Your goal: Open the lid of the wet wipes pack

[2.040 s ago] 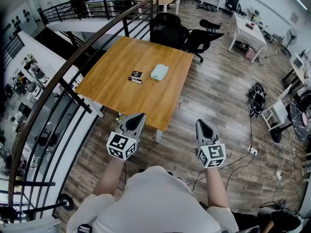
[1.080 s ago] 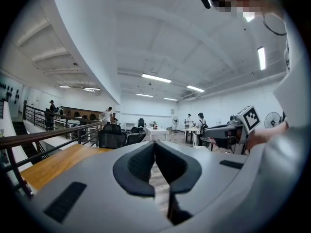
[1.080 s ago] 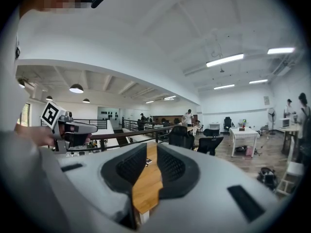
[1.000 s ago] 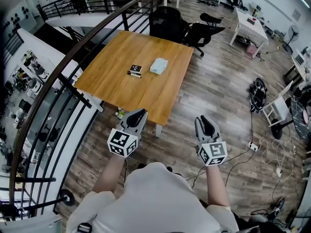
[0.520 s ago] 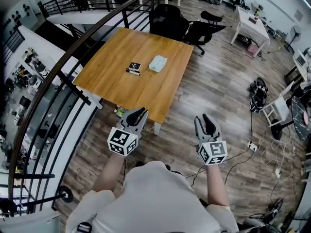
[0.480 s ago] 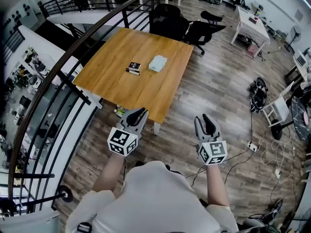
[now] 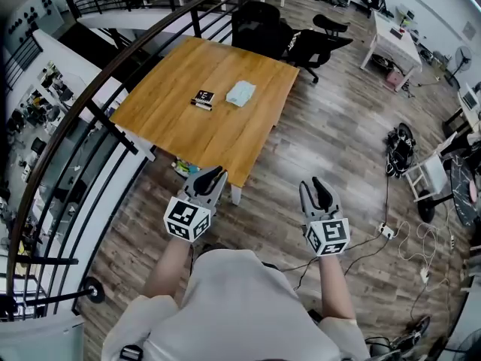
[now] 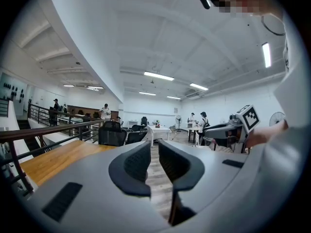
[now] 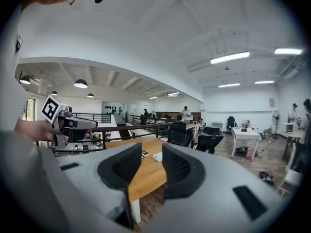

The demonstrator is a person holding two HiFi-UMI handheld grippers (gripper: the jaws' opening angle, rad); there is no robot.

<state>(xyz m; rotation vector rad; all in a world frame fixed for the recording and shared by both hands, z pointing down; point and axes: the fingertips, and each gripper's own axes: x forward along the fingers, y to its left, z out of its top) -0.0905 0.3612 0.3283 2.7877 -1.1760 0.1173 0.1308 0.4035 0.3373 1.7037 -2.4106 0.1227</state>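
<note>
Too small or covered

In the head view the wet wipes pack (image 7: 241, 92) is too small to show its lid, and the dark object (image 7: 203, 98) beside it is too small to name. In the right gripper view the right gripper (image 9: 151, 159) covers most of the table (image 9: 148, 177).

No text is reading legibly anywhere. On the far table (image 7: 188, 138), the small black box (image 7: 203, 97) is showing white print too small to make out. The wet wipes pack (image 7: 241, 92) just right of it is showing no readable label. The cube (image 7: 185, 220) on the left gripper (image 7: 213, 175), like the one on the right gripper (image 7: 319, 189), is carrying only black-and-white square patterns.
</note>
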